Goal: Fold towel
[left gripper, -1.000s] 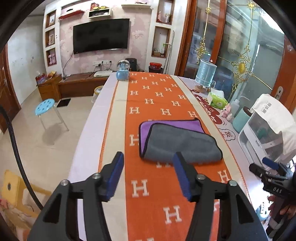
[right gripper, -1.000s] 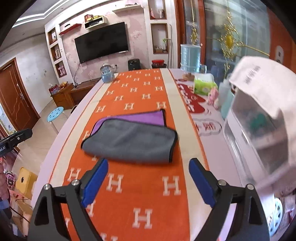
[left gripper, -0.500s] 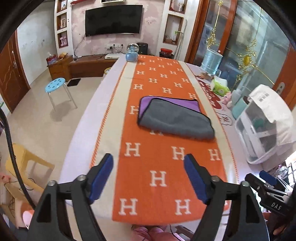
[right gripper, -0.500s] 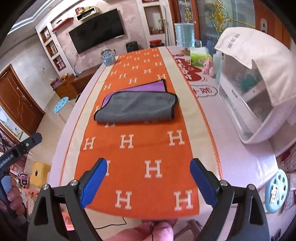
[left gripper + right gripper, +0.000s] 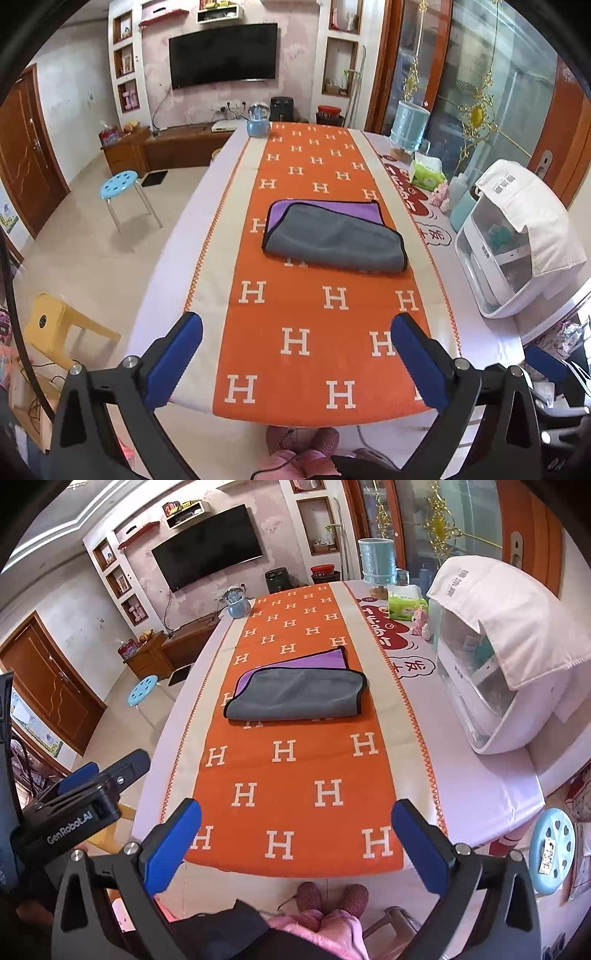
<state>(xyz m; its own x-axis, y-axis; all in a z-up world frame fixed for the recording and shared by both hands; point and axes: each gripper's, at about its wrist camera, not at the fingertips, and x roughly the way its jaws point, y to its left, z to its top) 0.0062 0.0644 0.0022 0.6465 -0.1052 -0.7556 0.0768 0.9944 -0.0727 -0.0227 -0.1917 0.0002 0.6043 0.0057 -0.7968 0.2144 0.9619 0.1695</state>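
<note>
A towel (image 5: 334, 242), grey on top and purple underneath with a black hem, lies folded over on the orange H-patterned runner (image 5: 317, 332) in the middle of the table. It also shows in the right wrist view (image 5: 295, 698). My left gripper (image 5: 295, 354) is open and empty, held back past the table's near edge, well short of the towel. My right gripper (image 5: 295, 840) is open and empty, also held back off the near edge. The left gripper's body (image 5: 74, 805) shows at the left of the right wrist view.
A white covered appliance (image 5: 517, 240) stands at the table's right side, with a tissue pack (image 5: 426, 173) and a blue water jug (image 5: 410, 125) beyond it. A blue kettle (image 5: 258, 123) sits at the far end. Stools (image 5: 120, 184) stand on the floor at left.
Both grippers have pulled back from the towel toward the table's near edge and beyond it. The left jaws have opened wider. The towel has stayed folded in place.
</note>
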